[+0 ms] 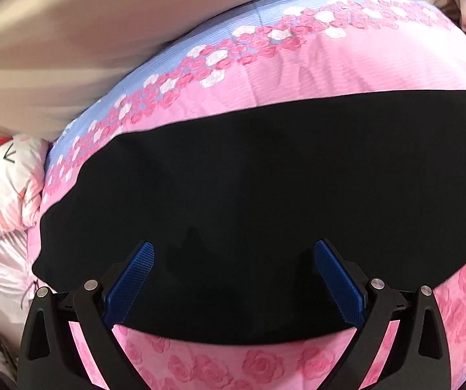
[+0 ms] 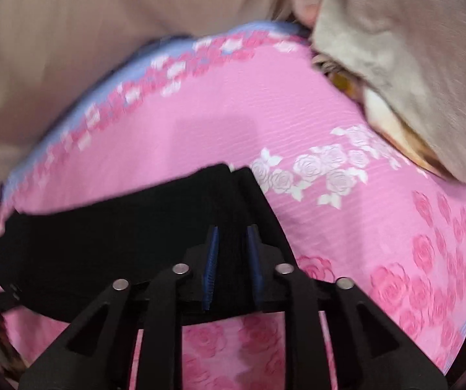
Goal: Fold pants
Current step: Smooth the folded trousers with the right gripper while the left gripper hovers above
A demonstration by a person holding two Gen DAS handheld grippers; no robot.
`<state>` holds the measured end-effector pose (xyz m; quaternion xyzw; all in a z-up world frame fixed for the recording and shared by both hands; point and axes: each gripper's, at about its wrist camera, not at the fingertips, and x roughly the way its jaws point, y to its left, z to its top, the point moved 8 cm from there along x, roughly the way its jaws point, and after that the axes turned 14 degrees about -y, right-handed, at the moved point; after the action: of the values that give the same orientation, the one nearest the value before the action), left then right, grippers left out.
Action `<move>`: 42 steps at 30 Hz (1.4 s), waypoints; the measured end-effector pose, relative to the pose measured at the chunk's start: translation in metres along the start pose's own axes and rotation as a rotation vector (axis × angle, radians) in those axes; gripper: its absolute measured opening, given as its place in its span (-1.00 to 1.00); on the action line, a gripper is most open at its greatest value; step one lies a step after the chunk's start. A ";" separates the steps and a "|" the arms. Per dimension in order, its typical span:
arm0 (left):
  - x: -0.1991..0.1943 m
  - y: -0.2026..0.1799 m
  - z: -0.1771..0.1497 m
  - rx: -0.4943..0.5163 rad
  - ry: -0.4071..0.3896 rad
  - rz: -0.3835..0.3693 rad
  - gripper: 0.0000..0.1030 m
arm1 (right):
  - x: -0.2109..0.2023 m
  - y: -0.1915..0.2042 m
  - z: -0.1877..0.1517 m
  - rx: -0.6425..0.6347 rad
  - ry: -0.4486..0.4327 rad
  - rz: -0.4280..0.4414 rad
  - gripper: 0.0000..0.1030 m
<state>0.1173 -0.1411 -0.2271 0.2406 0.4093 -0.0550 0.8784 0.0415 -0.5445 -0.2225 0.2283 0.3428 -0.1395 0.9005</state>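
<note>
Black pants (image 1: pixel 249 195) lie spread flat across a pink rose-print bedspread (image 1: pixel 314 61). My left gripper (image 1: pixel 233 253) is open, its blue pads wide apart just above the pants' near edge, holding nothing. In the right wrist view my right gripper (image 2: pixel 231 237) is shut on an end of the pants (image 2: pixel 119 243), with a thick band of black cloth pinched between the blue pads (image 2: pixel 211 260). The rest of the pants trails off to the left over the bedspread (image 2: pixel 233 113).
A white cartoon-cat pillow (image 1: pixel 8 182) lies at the bed's left edge. A beige wall or headboard (image 1: pixel 86 32) stands behind the bed. A grey-beige blanket (image 2: pixel 411 65) is heaped at the back right over some brown things.
</note>
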 end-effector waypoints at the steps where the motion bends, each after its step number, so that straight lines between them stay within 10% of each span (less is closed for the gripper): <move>1: -0.001 0.003 -0.003 -0.015 0.000 -0.003 0.90 | -0.005 -0.007 -0.001 0.015 -0.014 -0.023 0.23; 8: -0.008 0.029 -0.023 -0.065 0.004 0.009 0.90 | -0.019 -0.027 -0.019 0.095 -0.027 -0.067 0.13; 11: -0.010 0.040 -0.035 -0.086 0.022 0.016 0.90 | -0.002 -0.014 -0.029 0.034 0.033 -0.052 -0.17; 13: -0.012 0.045 -0.040 -0.089 0.025 0.023 0.90 | 0.010 -0.005 -0.036 -0.051 0.081 -0.073 -0.76; 18: -0.019 0.051 -0.045 -0.097 0.014 0.034 0.90 | 0.000 -0.018 -0.016 -0.082 0.019 -0.137 -0.94; 23: -0.021 0.048 -0.048 -0.096 0.014 0.034 0.90 | -0.007 -0.037 -0.015 0.051 0.019 -0.125 -0.52; 25: -0.023 0.048 -0.047 -0.105 0.009 0.029 0.90 | -0.010 -0.042 -0.010 0.125 -0.021 -0.113 0.56; 28: -0.023 0.047 -0.047 -0.106 0.012 0.025 0.90 | 0.000 -0.042 -0.014 0.152 0.006 -0.071 0.56; 35: -0.024 0.053 -0.046 -0.089 0.010 0.034 0.90 | 0.030 0.001 -0.035 -0.087 0.069 -0.123 0.33; 38: -0.023 0.061 -0.048 -0.099 0.020 0.037 0.90 | 0.030 0.006 -0.032 0.001 0.088 -0.059 -0.54; 42: -0.025 0.079 -0.050 -0.116 0.015 0.044 0.90 | 0.025 0.026 -0.029 0.006 0.104 -0.072 -0.65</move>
<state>0.0892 -0.0508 -0.2062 0.1986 0.4131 -0.0103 0.8887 0.0546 -0.5104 -0.2507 0.2256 0.3967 -0.1606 0.8752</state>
